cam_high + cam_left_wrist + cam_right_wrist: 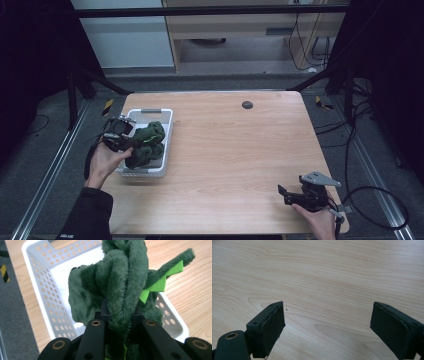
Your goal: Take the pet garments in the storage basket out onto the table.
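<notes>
In the high view, the left hand-held gripper [131,138] is seen at the white basket [167,131] near the left edge of the bench [235,150], and a dark green plush toy [147,142] is pinched by it, over the inside of the basket. The step in hand is judged to be the lifting of the toy out of the basket. It is done well if the toy is raised straight up until its hanging parts are free of the rim, so that the light basket is not dragged. The right hand-held gripper [286,194] is held low over the near right corner of the bench, well apart from the basket.

In the left gripper view, a thick fold of the green plush toy [120,287] is pressed between the two black jaws, with a bright green felt piece [160,283] standing out at the side. The white basket [50,285], with its holes, lies below and behind. The fold is soft, so the squeeze should be kept firm and the lift slow.

In the right gripper view, the jaws of the right hand-held gripper [327,325] are spread wide with nothing between them, over the bare bench [324,272].

The bench is of pale wood with a visible grain and a small dark round cap [247,104] near its far edge. Around it, a grey floor, black frame bars, loose cables and light cabinets behind are seen.
</notes>
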Tool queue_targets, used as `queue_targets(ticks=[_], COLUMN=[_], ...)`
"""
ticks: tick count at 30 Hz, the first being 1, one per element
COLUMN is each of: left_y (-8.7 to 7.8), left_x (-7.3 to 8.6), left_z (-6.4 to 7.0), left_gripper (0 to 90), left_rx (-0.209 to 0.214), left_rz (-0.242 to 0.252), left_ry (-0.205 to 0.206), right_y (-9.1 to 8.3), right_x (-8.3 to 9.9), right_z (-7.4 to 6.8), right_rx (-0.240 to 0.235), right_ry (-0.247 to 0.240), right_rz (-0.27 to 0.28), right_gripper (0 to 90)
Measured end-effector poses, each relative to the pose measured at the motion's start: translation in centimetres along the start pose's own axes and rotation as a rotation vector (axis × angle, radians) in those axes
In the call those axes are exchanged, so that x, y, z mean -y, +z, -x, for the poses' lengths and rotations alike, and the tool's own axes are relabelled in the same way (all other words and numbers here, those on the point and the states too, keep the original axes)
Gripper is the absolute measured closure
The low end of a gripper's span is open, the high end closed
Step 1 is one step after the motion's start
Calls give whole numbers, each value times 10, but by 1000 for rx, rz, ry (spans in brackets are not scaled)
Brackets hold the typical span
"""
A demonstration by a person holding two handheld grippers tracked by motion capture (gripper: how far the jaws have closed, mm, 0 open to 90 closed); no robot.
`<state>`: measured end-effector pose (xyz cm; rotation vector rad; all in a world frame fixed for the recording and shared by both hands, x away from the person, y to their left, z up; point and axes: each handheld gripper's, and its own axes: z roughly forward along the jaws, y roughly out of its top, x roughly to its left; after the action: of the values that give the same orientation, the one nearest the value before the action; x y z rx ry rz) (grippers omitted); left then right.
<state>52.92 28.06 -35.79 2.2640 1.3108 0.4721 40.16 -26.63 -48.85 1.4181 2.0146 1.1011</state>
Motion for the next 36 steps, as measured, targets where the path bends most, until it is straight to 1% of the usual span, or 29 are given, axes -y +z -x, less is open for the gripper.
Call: queue_targets(ticks=[5, 8, 10, 12, 14, 16, 17, 20, 22, 23, 24, 26, 30, 33, 34, 36], left_y=[-16, -20, -26, -30, -35, -37, -42, -46, -52, -52, -55, -59, -67, -72, -76, -77], left_x=[-4, -5, -5, -6, -7, -7, -7, -7, -9, -9, -9, -11, -13, -14, -15, -15], left_z=[-2, -2, -1, -1, 0, 1, 2, 3, 7, 7, 10, 14, 21, 25, 27, 29], left_gripper=[795, 795, 795, 795, 795, 795, 795, 795, 795, 795, 795, 795, 795, 795, 795, 795], left_rx=[-8, -8, -3, -1, -3, -1, 1, 5, 12, 12, 16, 20, 30, 36, 42, 44], left_rz=[23, 32, 43, 47, 49, 52, 60, 65, 65, 65, 65, 63, 79, 86, 87, 90], left_ry=[14, 13, 17, 20, 32, 31, 42, 46, 62, 62, 81, 98, 120, 129, 143, 146], right_y=[-1, -1, 0, -1, -1, -1, -2, -2, -2, -2, -2, -2, -2, -2, -2, -2], right_x=[0, 0, 0, 0, 0, 0, -1, -1, -1, -1, -1, -1, -1, -1, -1, -1], right_z=[0, 0, 1, 0, 0, 0, 0, 0, 0, 0, 0, 0, 0, 0, 0, 0], right_rx=[1, 0, 3, 0, 0, -1, -1, -1, -1, -1, -1, -1, 0, 0, 0, 0], right_ry=[-2, -3, -8, -2, -1, 1, 3, 1, 2, 2, 2, 2, 0, 3, 2, 2], right_rz=[3, 3, 5, 4, 4, 6, 7, 9, 9, 9, 8, 8, 10, 10, 10, 10], right_gripper=[121, 121, 121, 121, 121, 121, 121, 121, 121, 121, 121, 121, 121, 121, 121, 121])
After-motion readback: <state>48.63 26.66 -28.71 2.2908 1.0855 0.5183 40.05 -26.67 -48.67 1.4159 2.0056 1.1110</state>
